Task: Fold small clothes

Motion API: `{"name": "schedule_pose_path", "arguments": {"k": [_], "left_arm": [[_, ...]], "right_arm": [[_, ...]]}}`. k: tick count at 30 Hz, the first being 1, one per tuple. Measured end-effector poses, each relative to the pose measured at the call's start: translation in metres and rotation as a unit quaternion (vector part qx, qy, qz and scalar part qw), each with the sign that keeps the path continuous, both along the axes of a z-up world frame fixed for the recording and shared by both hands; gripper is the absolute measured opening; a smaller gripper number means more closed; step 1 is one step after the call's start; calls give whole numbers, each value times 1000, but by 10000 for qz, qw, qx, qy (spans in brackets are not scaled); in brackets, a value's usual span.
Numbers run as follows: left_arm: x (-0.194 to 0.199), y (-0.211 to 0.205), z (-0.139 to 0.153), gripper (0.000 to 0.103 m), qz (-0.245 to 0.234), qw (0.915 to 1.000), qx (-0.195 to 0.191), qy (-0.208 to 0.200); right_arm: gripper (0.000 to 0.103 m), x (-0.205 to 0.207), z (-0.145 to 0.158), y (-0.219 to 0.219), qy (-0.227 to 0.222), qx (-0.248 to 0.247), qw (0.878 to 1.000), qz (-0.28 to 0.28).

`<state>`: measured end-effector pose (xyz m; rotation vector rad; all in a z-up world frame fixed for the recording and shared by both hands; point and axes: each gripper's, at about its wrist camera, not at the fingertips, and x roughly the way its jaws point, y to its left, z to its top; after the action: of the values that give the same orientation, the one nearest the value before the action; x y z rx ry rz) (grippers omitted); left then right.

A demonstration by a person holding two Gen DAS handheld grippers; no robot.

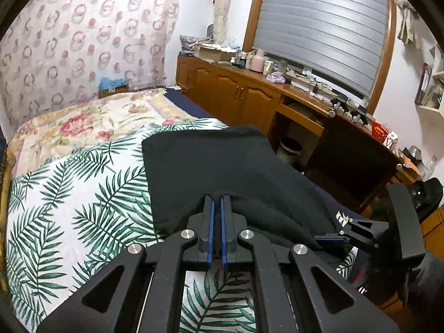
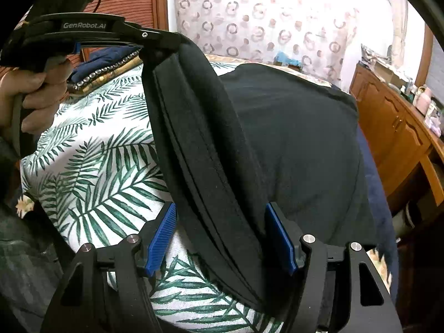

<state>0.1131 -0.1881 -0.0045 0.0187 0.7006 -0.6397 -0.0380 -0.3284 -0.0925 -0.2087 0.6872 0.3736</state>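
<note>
A black garment (image 1: 222,166) lies on the palm-leaf sheet (image 1: 69,208) of a bed. My left gripper (image 1: 217,198) is shut on the garment's near edge and lifts it a little. It also shows in the right wrist view (image 2: 161,44), pinching the waistband end. My right gripper (image 2: 222,211) is open, its blue pads (image 2: 163,238) on either side of the raised black waistband (image 2: 211,166). It shows in the left wrist view at the right (image 1: 333,238), at the garment's edge.
A floral quilt (image 1: 97,122) covers the far end of the bed. A wooden cabinet (image 1: 236,88) with clutter on top runs along the right side. A patterned curtain (image 1: 83,41) hangs behind the bed. Folded dark clothes (image 2: 105,66) lie at the far left.
</note>
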Motion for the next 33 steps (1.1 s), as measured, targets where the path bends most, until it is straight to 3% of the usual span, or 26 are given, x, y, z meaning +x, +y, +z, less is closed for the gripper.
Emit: {"name": "schedule_pose_path", "arguments": {"k": [5,6,7,9,12,19,25,33], "left_arm": [[-3,0,-1,5,-32,9999,112,-80],[-4,-1,-1,5,-43,9998,157,-120],[-5,-1,-1,5,-54,9997,184,-134],[-6,2,-1,5,-104,9997,166,-138],[-5,5,3,5,-185,9997,87,-125],[17,8,14,5,-105,9996,133,-214],[62,8,17,5,86,9998,168,-111],[127,0,3,5,248,9990,353,101]], "right_arm": [[68,0,-1,5,-28,-56,9999,-116],[64,0,-1,7,-43,-84,9998,-147],[59,-1,-1,7,-83,-131,9997,-211],[26,0,-1,10,-180,-272,9986,-428],[11,3,7,0,-110,-36,9991,-414],[10,23,62,-2,-609,116,9973,-392],[9,74,97,6,-930,4,9953,-259],[8,156,96,12,-816,-178,9963,-195]]}}
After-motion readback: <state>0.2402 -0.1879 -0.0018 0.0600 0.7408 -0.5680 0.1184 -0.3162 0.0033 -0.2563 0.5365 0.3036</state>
